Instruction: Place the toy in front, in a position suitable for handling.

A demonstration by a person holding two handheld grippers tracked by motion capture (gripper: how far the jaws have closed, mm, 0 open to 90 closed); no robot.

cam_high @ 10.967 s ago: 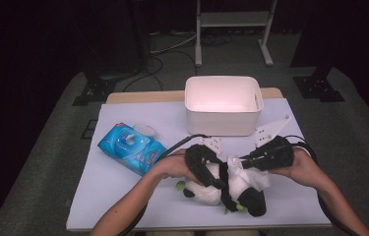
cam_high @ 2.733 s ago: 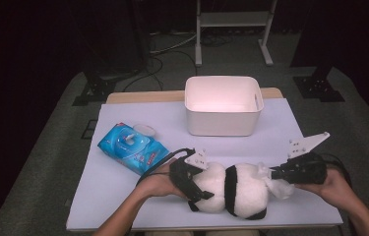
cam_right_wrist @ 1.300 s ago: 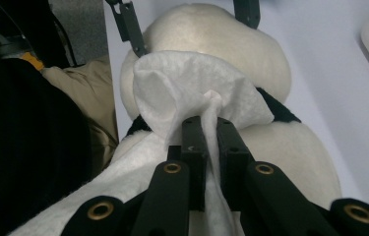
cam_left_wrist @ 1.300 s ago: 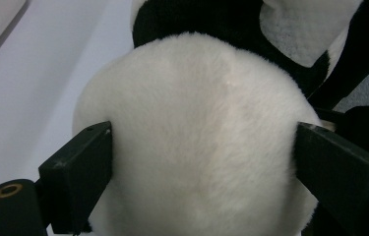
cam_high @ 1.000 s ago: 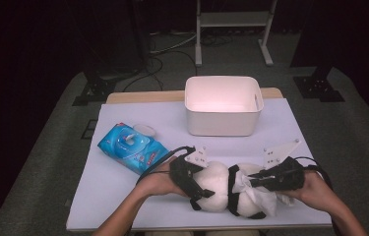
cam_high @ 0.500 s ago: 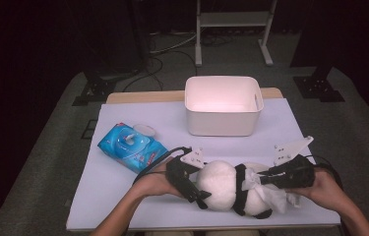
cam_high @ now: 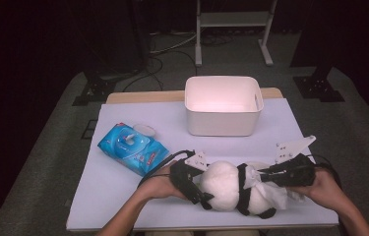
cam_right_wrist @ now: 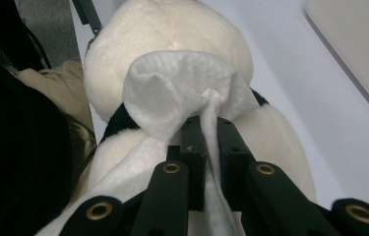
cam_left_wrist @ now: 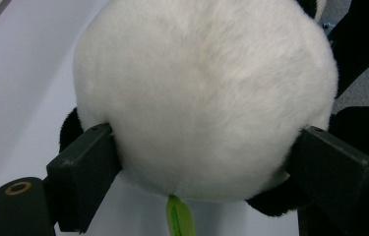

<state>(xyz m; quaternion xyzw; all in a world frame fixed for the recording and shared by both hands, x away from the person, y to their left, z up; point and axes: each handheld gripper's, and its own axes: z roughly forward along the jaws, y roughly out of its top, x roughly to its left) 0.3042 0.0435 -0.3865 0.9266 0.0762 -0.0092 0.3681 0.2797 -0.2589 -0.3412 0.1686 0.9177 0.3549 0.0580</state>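
In the high view, a plush panda (cam_high: 233,189) lies on the tabletop (cam_high: 123,182) near its front edge, between both tongs. The left gripper view shows the left tongs (cam_left_wrist: 206,162), jaws just eased slightly inward, spread wide and pressing the panda's white head. The right gripper view shows the right tongs (cam_right_wrist: 204,137) clamped on a white wipe (cam_right_wrist: 172,93) against the panda.

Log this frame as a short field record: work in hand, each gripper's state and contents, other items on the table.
work: wiping a plush panda with a white wipe
left gripper: jaws wide around the panda's white head, pads pressing its sides; they have just closed a little
right gripper: shut on the wipe, held against the panda's body
wipes pack: blue, lying left of the panda
bin: white, beyond the panda
table: white top
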